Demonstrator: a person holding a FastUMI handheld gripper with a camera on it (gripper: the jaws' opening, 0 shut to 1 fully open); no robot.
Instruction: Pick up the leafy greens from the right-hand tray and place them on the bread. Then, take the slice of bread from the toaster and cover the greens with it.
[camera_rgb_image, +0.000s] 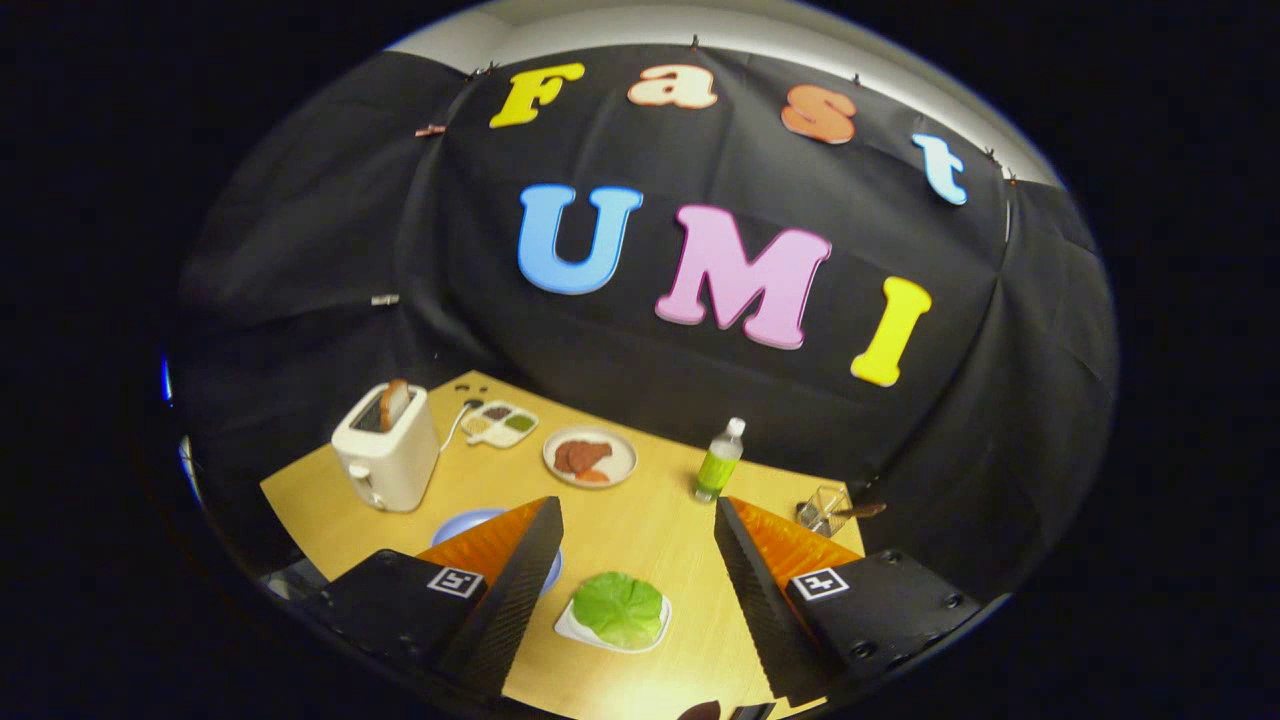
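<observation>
The wooden table (640, 530) spreads below the gripper (638, 585), held high and tilted downward, fingers wide apart and empty. The toaster (385, 455), bread slice (393, 403) upright in its slot, stands beyond the left finger. The leafy greens (618, 607) lie on their white tray (572, 625) between the fingers

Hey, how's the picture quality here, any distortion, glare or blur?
Gripper view: strong fisheye bending, so the table edges curve; a bright glare patch on the wood just before the leafy greens; the toaster and bottle look slightly soft; the open gripper is sharp.
</observation>
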